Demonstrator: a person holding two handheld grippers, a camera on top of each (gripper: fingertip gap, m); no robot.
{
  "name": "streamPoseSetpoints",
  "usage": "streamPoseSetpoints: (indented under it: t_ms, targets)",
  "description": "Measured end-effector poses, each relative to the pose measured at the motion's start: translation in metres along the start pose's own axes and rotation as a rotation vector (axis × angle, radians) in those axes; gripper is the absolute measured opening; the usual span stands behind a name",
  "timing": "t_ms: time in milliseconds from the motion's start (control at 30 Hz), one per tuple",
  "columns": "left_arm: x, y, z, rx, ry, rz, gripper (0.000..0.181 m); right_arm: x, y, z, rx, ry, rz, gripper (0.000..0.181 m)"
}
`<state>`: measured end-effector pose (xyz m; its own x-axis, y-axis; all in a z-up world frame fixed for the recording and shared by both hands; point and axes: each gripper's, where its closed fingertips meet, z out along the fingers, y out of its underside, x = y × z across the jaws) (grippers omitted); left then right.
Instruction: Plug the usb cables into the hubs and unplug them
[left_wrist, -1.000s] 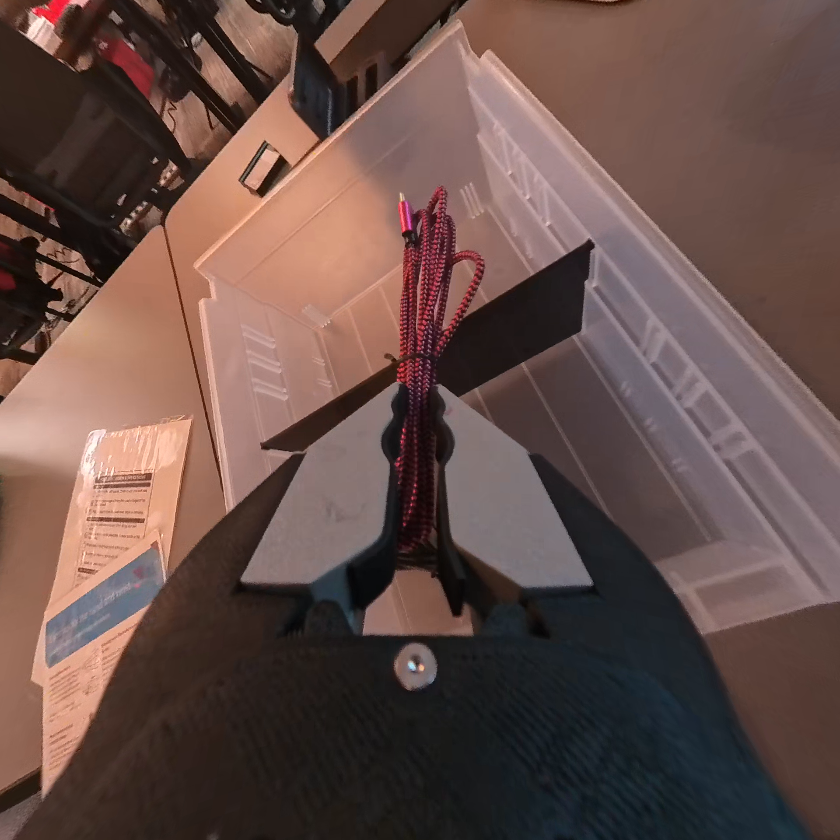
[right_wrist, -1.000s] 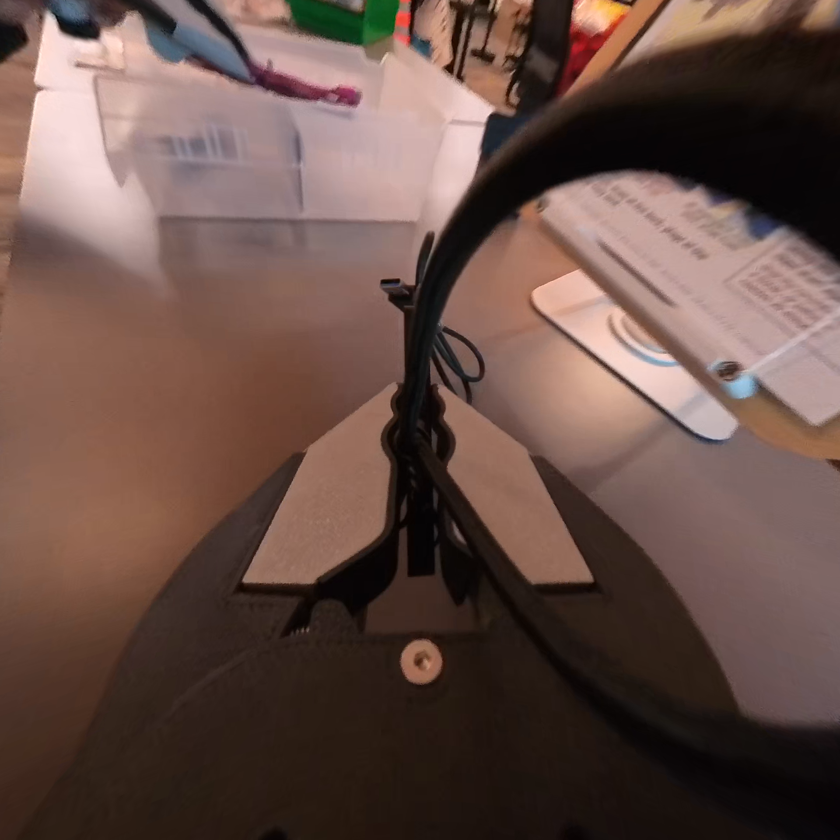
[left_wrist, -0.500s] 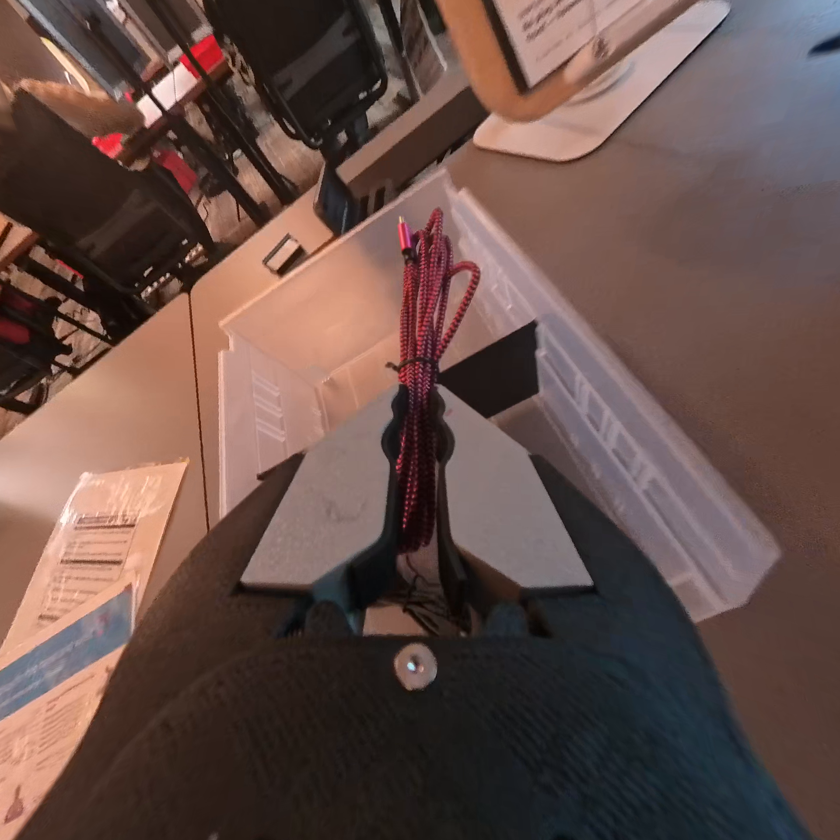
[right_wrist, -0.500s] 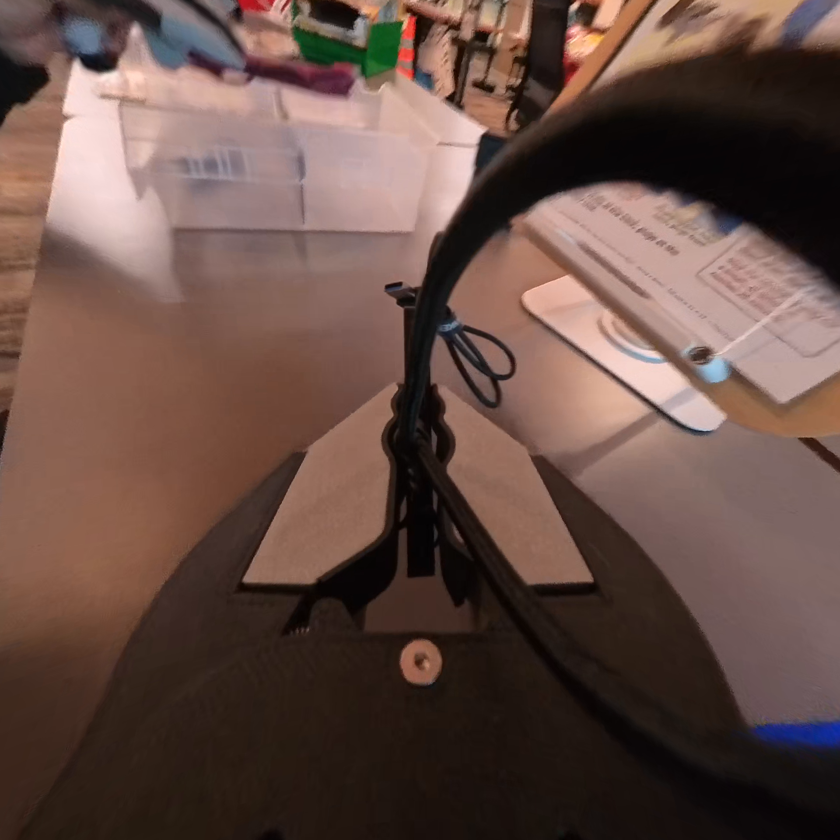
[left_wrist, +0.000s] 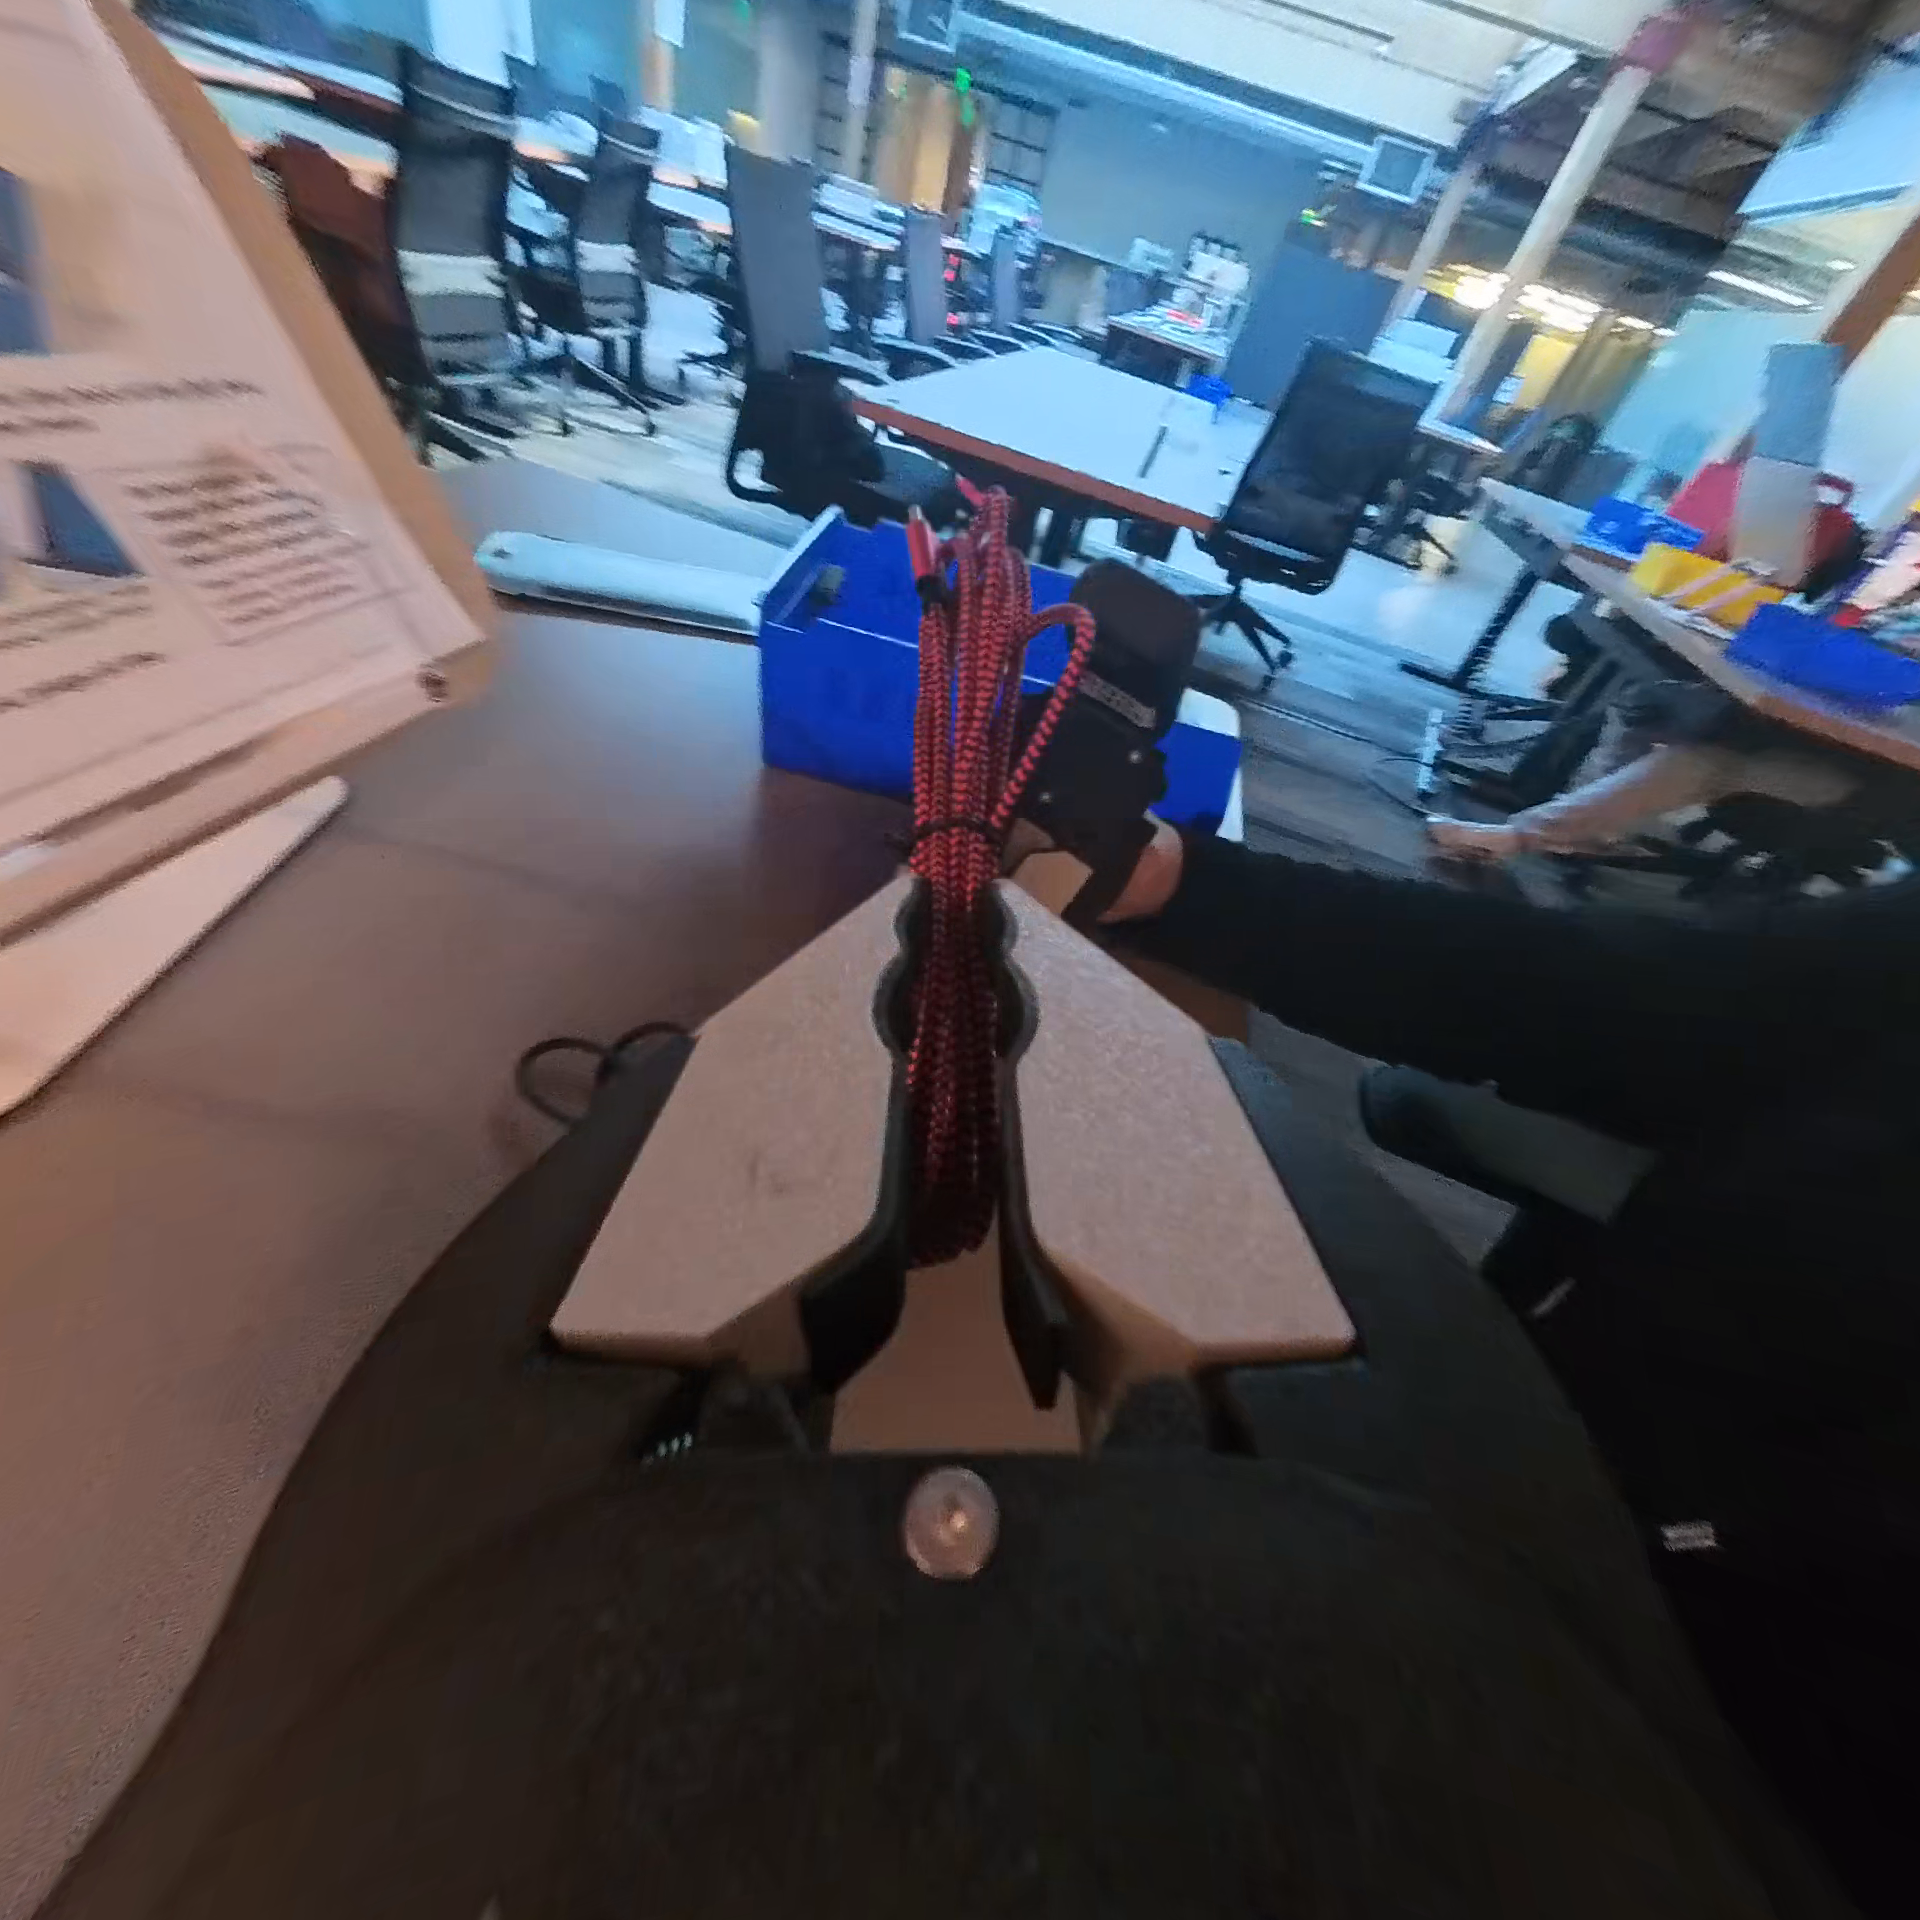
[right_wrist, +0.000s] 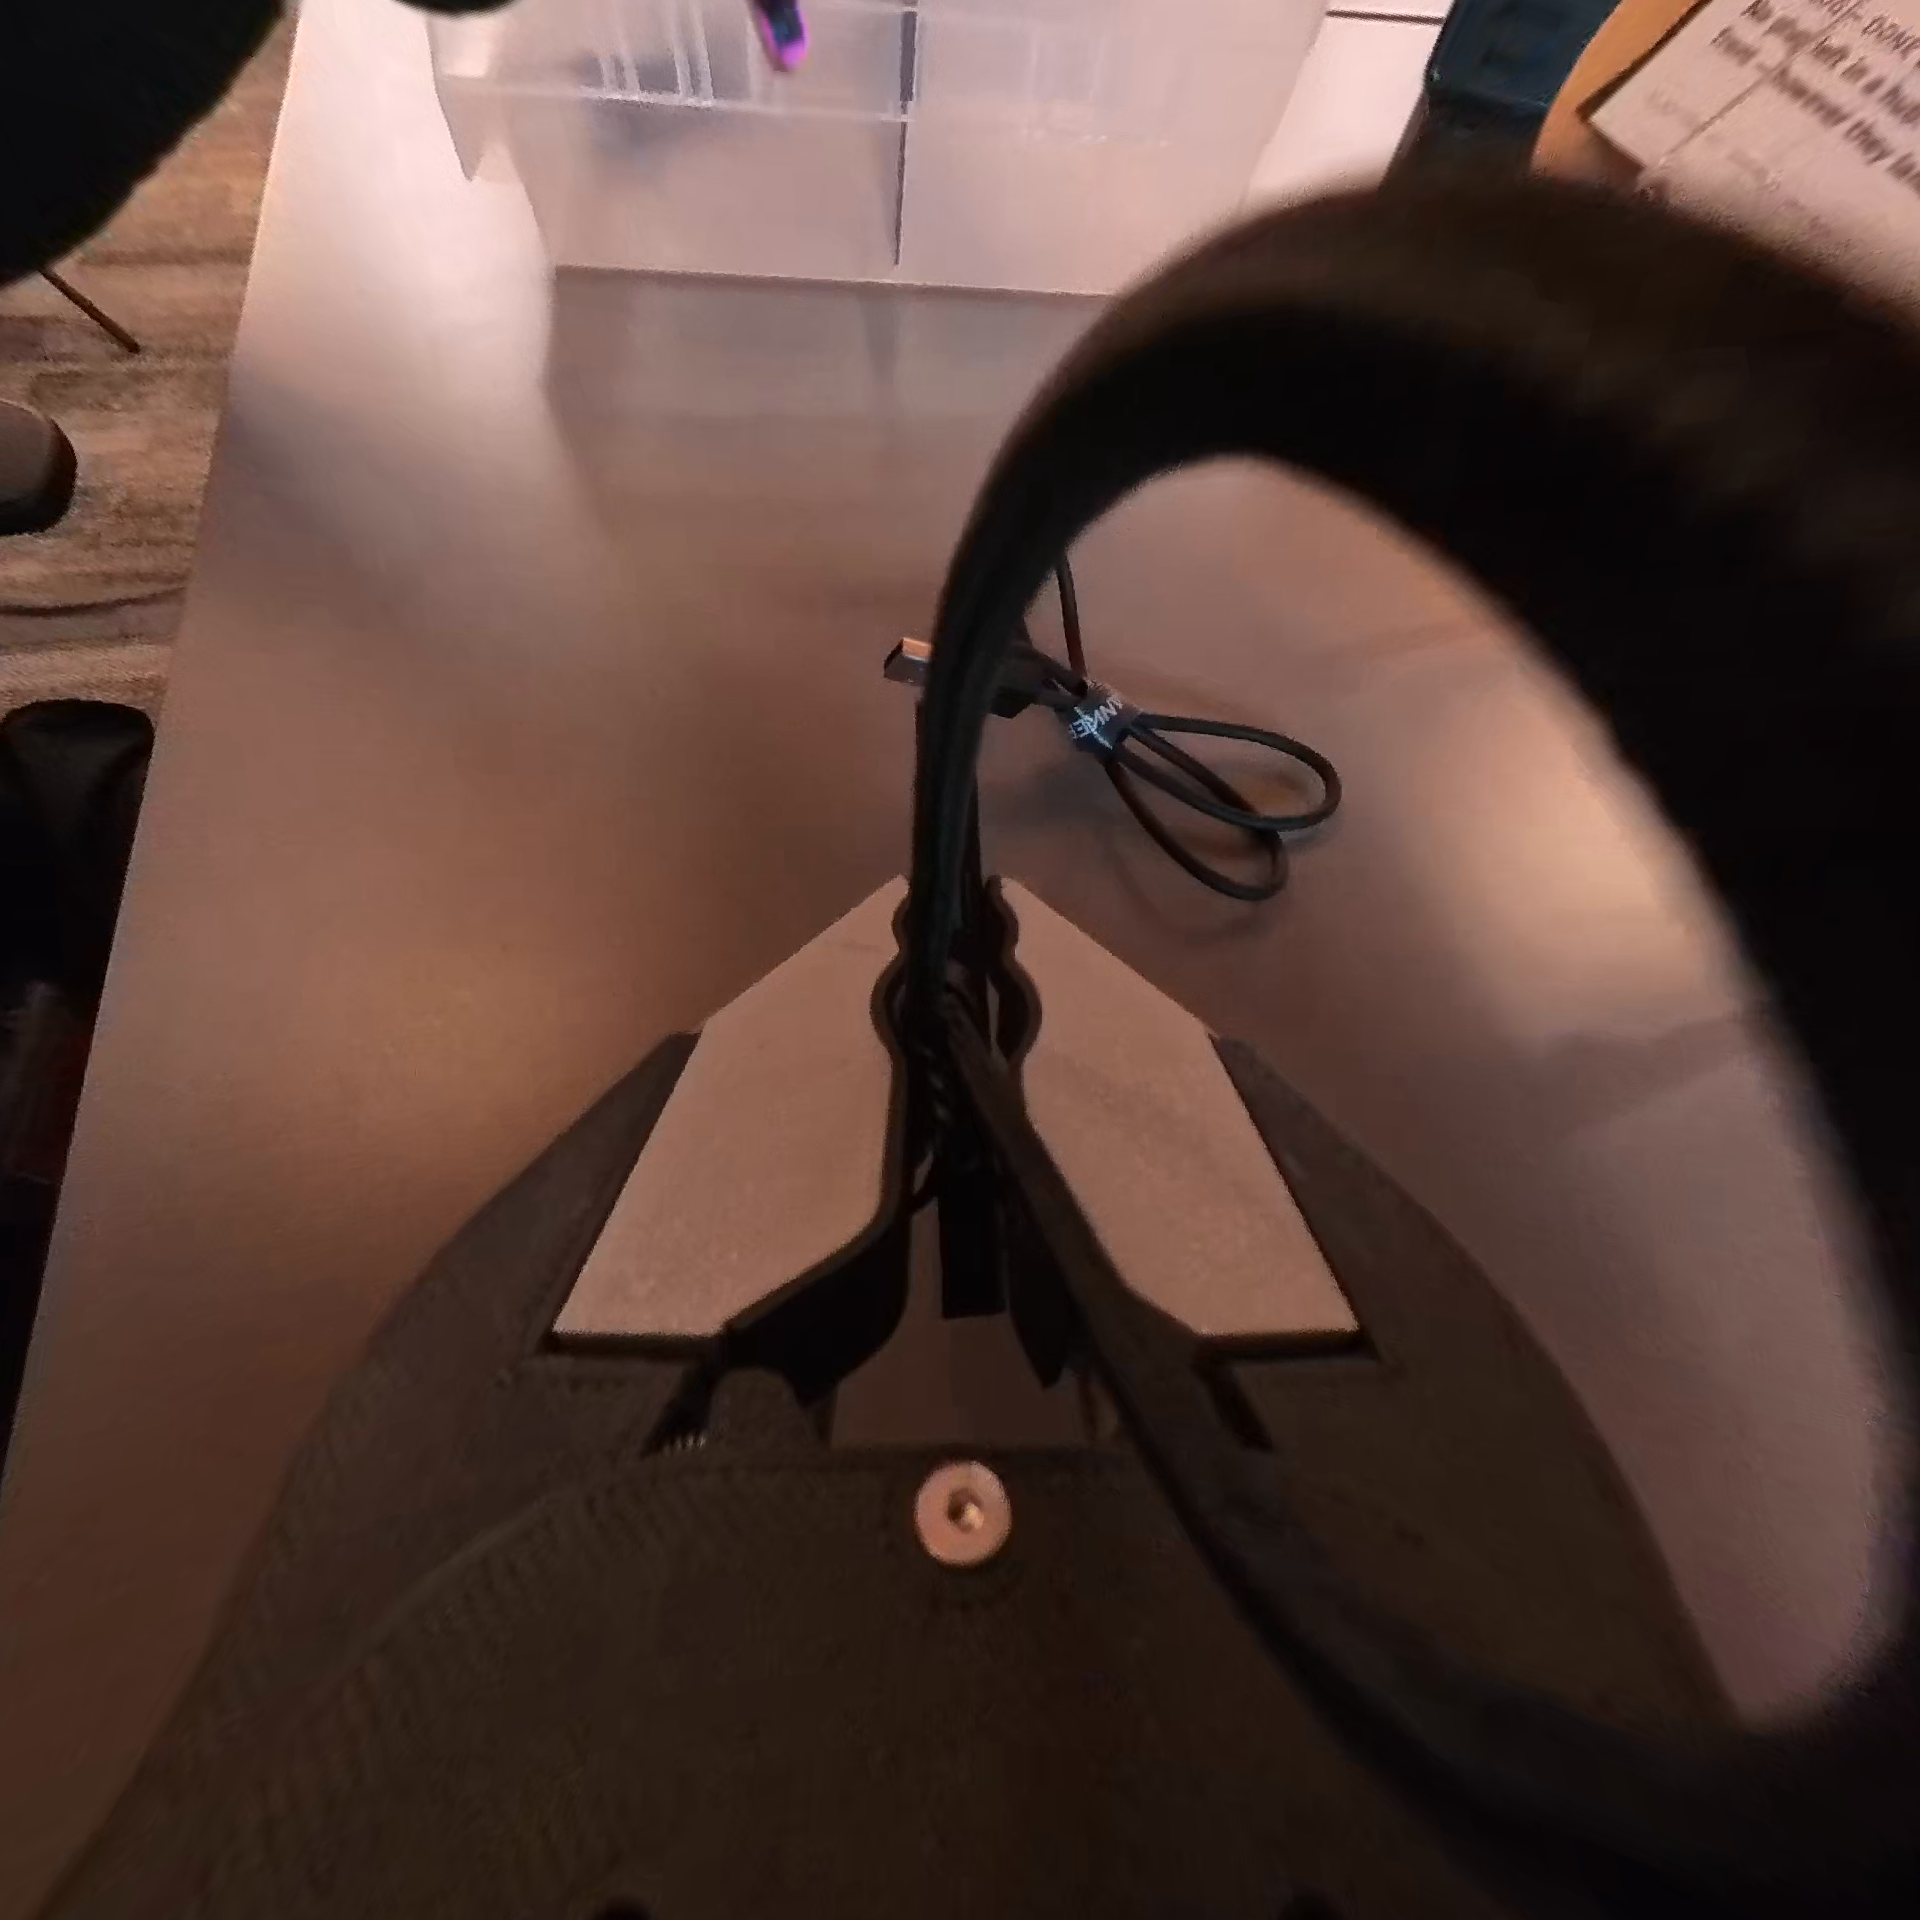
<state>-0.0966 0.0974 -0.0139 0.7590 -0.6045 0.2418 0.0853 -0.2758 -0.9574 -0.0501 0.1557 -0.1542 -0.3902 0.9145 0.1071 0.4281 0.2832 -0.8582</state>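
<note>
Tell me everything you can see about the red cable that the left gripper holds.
The red cable is a braided cord, red with fine black flecks, coiled into a long bundle and bound near its middle by a thin dark tie. The left gripper is shut on its lower half, both fingers pressing its sides. The upper loops stand up beyond the fingertips, one loop bending to the right. A small red plug with a metal tip points up at the top left. It touches nothing else.

Open brown tabletop (right_wrist: 540, 727) ahead and left of the right gripper (right_wrist: 954, 914), up to the clear plastic bin (right_wrist: 790, 156) at the far edge. Blocked on its right by a small tied black cable (right_wrist: 1195, 769) lying flat and a thick black cable loop (right_wrist: 1558, 416) arching close overhead. Ahead of the left gripper (left_wrist: 956, 904): blue bin (left_wrist: 842, 686), a sleeved arm (left_wrist: 1455, 966); slanted sign stand (left_wrist: 187, 499) to the left.
</note>
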Motion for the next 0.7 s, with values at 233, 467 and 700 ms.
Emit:
streamPoseSetpoints:
  t_ms: [233, 467, 700]
  targets:
    - [0.003, 0.013, 0.035, -0.020, 0.100, -0.038, 0.008, 0.005, -0.009, -0.010, 0.051, 0.027, 0.016, 0.007]
    - [0.013, 0.009, 0.064, 0.026, 0.247, -0.003, 0.008, 0.000, 0.000, -0.002, -0.002, 0.010, 0.003, 0.009]
    - [0.005, 0.005, 0.072, 0.108, 0.341, -0.058, 0.008, -0.001, -0.001, -0.004, 0.024, -0.022, 0.036, 0.015]
